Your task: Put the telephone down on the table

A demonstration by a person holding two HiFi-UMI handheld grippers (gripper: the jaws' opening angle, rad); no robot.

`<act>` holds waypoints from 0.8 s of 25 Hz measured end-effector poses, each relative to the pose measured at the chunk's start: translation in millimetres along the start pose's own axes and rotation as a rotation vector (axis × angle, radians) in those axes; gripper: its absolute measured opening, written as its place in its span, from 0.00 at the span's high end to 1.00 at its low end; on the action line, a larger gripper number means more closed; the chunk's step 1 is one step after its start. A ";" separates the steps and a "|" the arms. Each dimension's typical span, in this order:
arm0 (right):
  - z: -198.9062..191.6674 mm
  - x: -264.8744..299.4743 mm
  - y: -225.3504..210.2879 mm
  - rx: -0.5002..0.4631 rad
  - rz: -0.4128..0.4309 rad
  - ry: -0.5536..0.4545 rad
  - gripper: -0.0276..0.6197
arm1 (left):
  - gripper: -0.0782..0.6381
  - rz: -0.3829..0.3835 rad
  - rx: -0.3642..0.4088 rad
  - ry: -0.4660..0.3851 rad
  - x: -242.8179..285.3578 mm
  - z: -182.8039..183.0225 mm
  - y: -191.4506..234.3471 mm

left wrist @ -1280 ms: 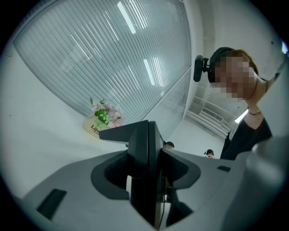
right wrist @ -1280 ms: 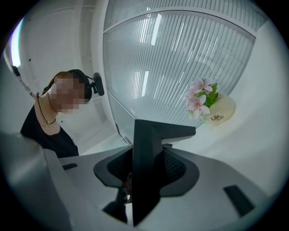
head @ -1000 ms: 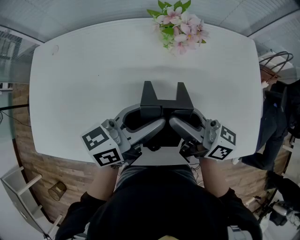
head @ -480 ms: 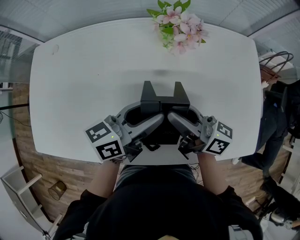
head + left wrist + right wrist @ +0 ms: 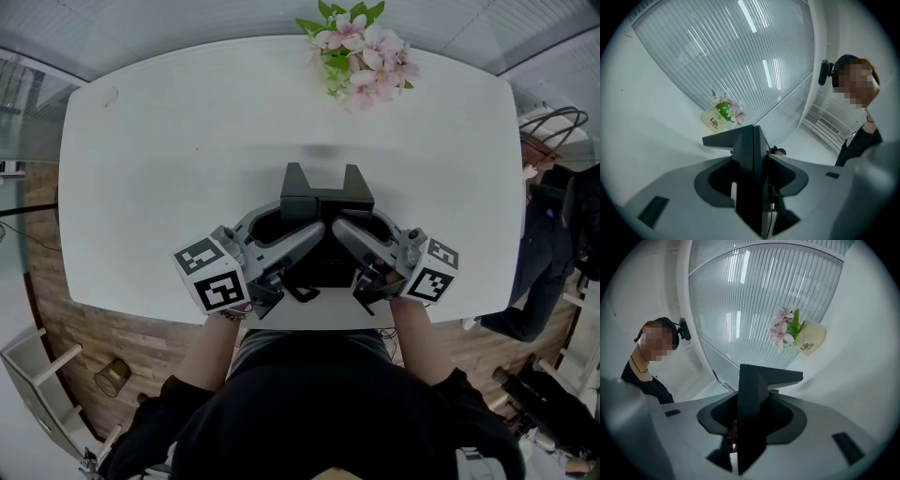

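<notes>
Between the left gripper (image 5: 302, 226) and right gripper (image 5: 354, 225), both clamping it with part-open jaws, the telephone (image 5: 326, 199) is hanging over the table (image 5: 169, 141), suggesting the set-down step and calling for level descent before release.

We count one table (image 5: 141, 169) and one telephone (image 5: 323, 199). There is one bunch of flowers (image 5: 361, 52), and it sits in one cream vase (image 5: 712, 121). Grippers come to two: a left gripper (image 5: 298, 231) and a right gripper (image 5: 351, 228). Marker cubes also number two, a left cube (image 5: 211, 275) and a right cube (image 5: 431, 270). Two forearms (image 5: 220, 347) show below them. At the right edge of the head view we make out what seems to be one bystander (image 5: 553, 234), though that corner is too warped to be sure.
</notes>
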State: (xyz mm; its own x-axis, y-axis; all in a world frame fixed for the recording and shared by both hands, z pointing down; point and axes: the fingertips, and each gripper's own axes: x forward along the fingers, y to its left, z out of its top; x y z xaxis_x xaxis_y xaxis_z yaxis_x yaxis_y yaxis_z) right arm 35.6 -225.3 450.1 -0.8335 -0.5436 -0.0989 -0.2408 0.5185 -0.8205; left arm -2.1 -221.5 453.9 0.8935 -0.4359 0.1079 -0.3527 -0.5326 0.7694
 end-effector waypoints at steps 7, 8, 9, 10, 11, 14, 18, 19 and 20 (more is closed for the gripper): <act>-4.5 2.3 -11.2 0.043 -0.021 0.011 0.68 | 0.58 0.018 -0.033 0.009 1.4 -3.4 10.5; -5.6 1.9 -12.5 0.051 -0.027 0.012 0.68 | 0.58 0.020 -0.041 0.012 1.6 -4.7 11.5; -6.5 1.5 -13.9 0.058 -0.033 0.014 0.68 | 0.58 0.021 -0.047 0.014 1.9 -5.7 12.7; -6.9 1.4 -15.4 0.064 -0.039 0.015 0.68 | 0.58 0.021 -0.052 0.014 2.4 -6.3 13.9; -7.2 1.7 -16.7 0.068 -0.042 0.016 0.68 | 0.57 0.021 -0.054 0.013 2.8 -6.5 15.2; -7.6 2.4 -18.6 0.077 -0.042 0.016 0.68 | 0.57 0.018 -0.056 0.008 3.5 -6.8 17.2; -7.8 3.0 -21.5 0.091 -0.054 0.024 0.68 | 0.57 0.025 -0.077 0.007 4.4 -7.1 19.6; -8.1 3.4 -22.5 0.098 -0.059 0.028 0.68 | 0.57 0.031 -0.086 0.009 4.4 -7.2 20.5; -8.6 3.7 -23.6 0.107 -0.065 0.032 0.68 | 0.57 0.034 -0.095 0.008 4.6 -7.4 21.5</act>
State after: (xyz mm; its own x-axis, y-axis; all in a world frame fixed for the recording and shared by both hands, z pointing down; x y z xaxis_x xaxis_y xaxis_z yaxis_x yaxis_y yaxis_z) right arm 34.0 -233.9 474.0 -0.8338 -0.5513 -0.0268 -0.2420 0.4088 -0.8800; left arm -3.6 -229.6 475.6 0.8840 -0.4462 0.1396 -0.3550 -0.4464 0.8214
